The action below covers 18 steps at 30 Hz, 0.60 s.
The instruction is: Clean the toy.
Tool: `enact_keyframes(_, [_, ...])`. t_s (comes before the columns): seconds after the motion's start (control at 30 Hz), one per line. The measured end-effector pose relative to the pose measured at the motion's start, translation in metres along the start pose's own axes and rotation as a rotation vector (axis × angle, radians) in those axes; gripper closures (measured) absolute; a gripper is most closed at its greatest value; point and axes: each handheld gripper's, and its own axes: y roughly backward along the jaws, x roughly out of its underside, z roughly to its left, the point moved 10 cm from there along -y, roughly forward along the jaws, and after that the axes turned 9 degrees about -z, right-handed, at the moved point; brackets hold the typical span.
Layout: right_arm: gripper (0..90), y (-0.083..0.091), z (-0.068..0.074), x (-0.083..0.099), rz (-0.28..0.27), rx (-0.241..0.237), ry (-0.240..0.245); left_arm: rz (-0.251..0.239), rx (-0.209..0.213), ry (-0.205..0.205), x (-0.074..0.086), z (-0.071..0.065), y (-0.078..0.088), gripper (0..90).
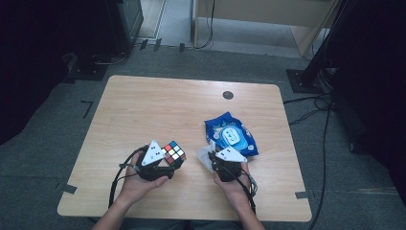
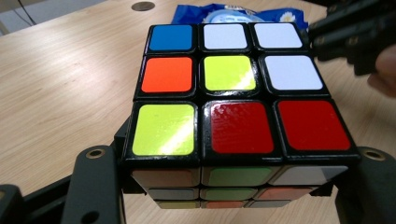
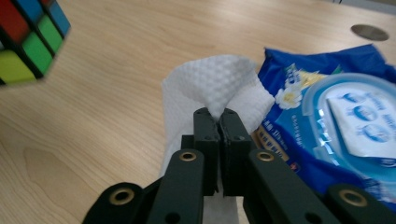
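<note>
The cube [image 1: 174,153] sits left of the wipe [image 1: 205,157], with the wipes pack [image 1: 231,134] just right of that.

a lab-like workroom: bare wooden table [image 1: 143,110] on grey carpet [image 1: 43,143], floor cables [image 1: 325,124], stands.

Light wooden table [image 1: 143,110] with rounded corners, round dark cap [image 1: 228,95] near far edge. Blue pack of wet wipes [image 1: 232,135] lies flat on right half. Grey carpet floor [image 1: 57,143] under table.
</note>
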Motion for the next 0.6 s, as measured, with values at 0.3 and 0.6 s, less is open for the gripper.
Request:
enact_keyframes(0.3, [53.2,0.012,0.014,-0.027,-0.103,-0.096,-0.117,0.0,0.001,0.013,0.003,0.002,-0.001,34.1])
enact_keyframes(0.6, [79.7,0.032,0.052,-0.063,-0.22,-0.218,-0.114,-0.007,0.054,-0.027,0.004,-0.018,-0.008,34.0])
